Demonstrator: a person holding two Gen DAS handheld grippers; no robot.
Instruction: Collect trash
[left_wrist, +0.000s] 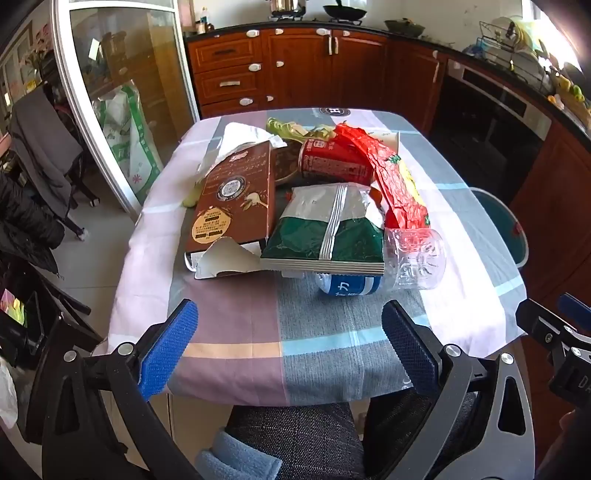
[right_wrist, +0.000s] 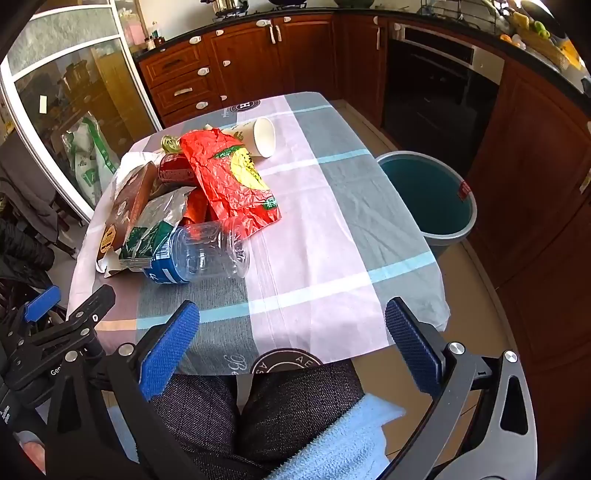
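Observation:
A pile of trash lies on the checked tablecloth (left_wrist: 236, 317): a brown carton (left_wrist: 236, 195), a green and silver bag (left_wrist: 328, 229), a red can (left_wrist: 332, 162), a red wrapper (left_wrist: 391, 181), a clear plastic jar with a blue label (left_wrist: 410, 262), crumpled white paper (left_wrist: 240, 138). The right wrist view shows the jar (right_wrist: 207, 254), the wrapper (right_wrist: 229, 181), a tipped paper cup (right_wrist: 264, 136) and a green bin (right_wrist: 428, 195) beside the table. My left gripper (left_wrist: 291, 339) and right gripper (right_wrist: 291, 343) are open and empty at the near table edge.
Wooden kitchen cabinets (left_wrist: 295, 70) and an oven (right_wrist: 439, 81) stand behind the table. A glass door (left_wrist: 122, 96) is at the left, with a chair and dark clothes (left_wrist: 40, 155). A chair seat with a blue towel (right_wrist: 340, 443) is below the grippers.

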